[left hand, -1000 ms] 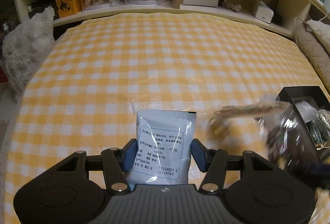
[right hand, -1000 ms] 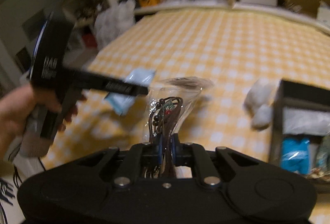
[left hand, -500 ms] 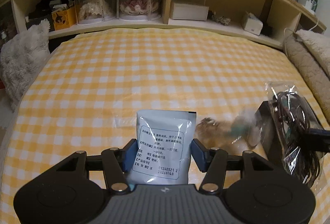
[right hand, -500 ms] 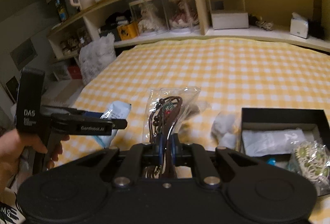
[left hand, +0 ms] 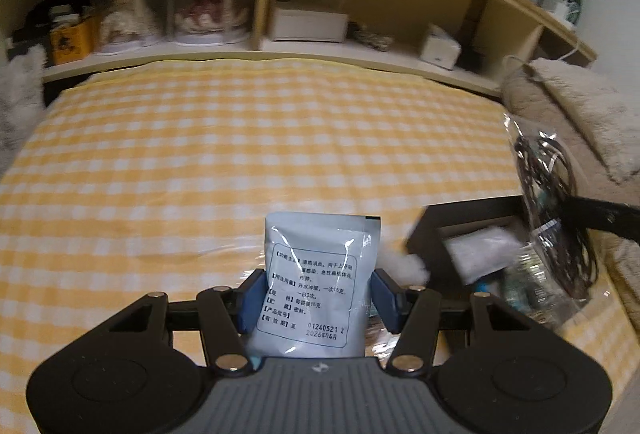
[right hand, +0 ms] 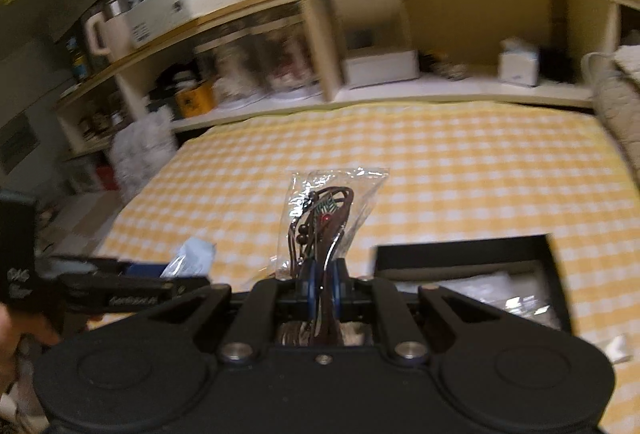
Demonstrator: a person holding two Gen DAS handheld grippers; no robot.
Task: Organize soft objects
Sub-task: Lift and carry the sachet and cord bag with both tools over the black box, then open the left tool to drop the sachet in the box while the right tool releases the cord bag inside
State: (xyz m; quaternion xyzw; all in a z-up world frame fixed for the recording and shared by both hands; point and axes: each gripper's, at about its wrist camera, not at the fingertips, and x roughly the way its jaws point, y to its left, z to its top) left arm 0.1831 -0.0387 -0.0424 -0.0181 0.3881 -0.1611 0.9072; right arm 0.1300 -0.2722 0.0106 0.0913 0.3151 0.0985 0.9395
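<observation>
My left gripper (left hand: 316, 294) is shut on a pale blue printed sachet (left hand: 318, 274) and holds it above the yellow checked bedspread (left hand: 240, 154). It also shows in the right wrist view (right hand: 120, 294) with the sachet (right hand: 192, 258) sticking out. My right gripper (right hand: 323, 284) is shut on a clear plastic bag of brown cords and beads (right hand: 324, 222). That bag also shows at the right of the left wrist view (left hand: 556, 210), over the open black box (left hand: 460, 230). The box (right hand: 460, 254) holds white packets and other bagged items.
A white fluffy lump (left hand: 404, 266) lies beside the box's left wall. A wooden shelf (left hand: 280, 46) with cased dolls and small boxes runs behind the bed. Beige fuzzy cushions (left hand: 580, 114) lie at the right edge. A white plush (right hand: 140, 154) sits off the bed's left side.
Both grippers have risen and shifted right with their loads still held. The black box now sits closer to the left gripper, and the right gripper's bag hangs over it.
</observation>
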